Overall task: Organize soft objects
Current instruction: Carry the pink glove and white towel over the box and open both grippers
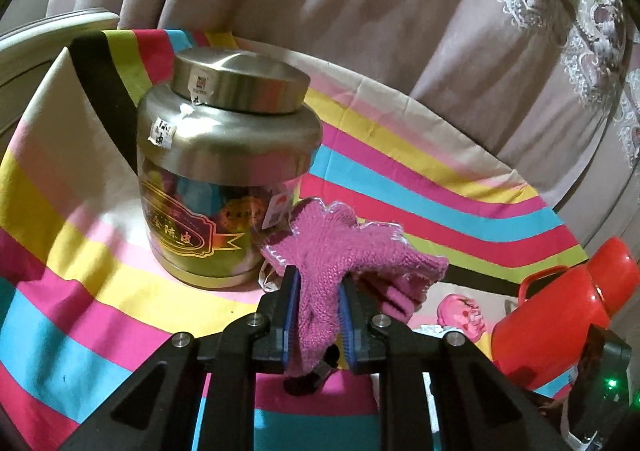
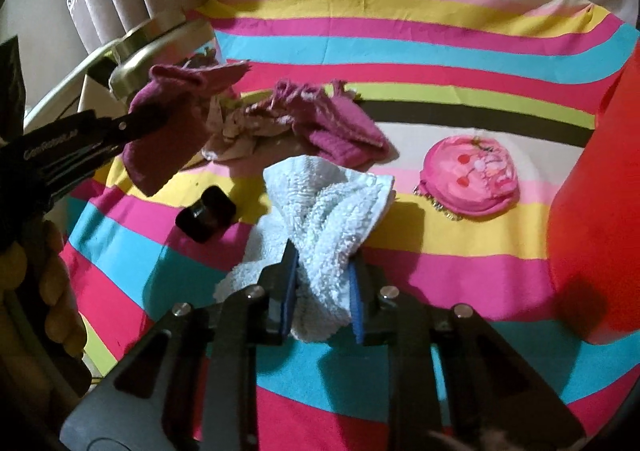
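Here, striped cloth [image 2: 440, 47] covers the table before beige curtains [image 1: 360, 11].

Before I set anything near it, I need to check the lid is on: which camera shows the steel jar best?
The left wrist view: the steel jar stands whole on the striped cloth, lid seated, just behind the pink glove in the left gripper. The right wrist view catches only a metal sliver at its left edge.

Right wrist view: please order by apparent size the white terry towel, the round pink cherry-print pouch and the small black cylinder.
1. White terry towel, though it is nearest the camera.
2. Round pink cherry-print pouch.
3. Small black cylinder.
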Motion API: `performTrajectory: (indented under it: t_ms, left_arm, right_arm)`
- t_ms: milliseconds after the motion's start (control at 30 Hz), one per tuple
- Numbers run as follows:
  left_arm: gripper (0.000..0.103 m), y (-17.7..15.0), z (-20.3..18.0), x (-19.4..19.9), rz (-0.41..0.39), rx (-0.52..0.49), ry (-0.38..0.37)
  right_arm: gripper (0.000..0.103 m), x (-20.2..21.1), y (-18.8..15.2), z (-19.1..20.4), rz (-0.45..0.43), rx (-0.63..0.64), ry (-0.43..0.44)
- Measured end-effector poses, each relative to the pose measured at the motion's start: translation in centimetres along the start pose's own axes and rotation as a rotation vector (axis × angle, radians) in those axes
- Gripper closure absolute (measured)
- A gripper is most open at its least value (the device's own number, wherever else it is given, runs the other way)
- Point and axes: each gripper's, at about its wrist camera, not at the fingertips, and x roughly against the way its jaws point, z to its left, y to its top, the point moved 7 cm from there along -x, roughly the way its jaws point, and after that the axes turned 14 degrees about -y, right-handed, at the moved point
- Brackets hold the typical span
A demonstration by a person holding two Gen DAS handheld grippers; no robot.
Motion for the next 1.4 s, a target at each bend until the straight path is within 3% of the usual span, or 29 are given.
performTrajectory:
  t_ms: [333,767,1233,1400]
  left_arm:
    - [0.084,0.1,-1.1,1.2,-0.016,0.021,-0.031]
    - [0.084,-0.8,-5.1,5.6,-0.005,0.041,-0.084]
    - [0.084,-7.4,-14.1,6.6,0.105,-0.045,-0.203]
    - [0.084,-9.3,-17.3,7.3,0.133,-0.073,-0.249]
  right_arm:
    - [0.078,1.8,0.0,-0.7,-0.024,-0.009,-0.007]
    - [0.078,8.5,-1.2,-1.6,-0.075,-0.016,0.004]
    - [0.078,15.3,-5.9,-8.4,-0.065,-0.147,-0.045]
    - [0.078,17.7,-8.1,-11.9,-0.062,-0.174,-0.099]
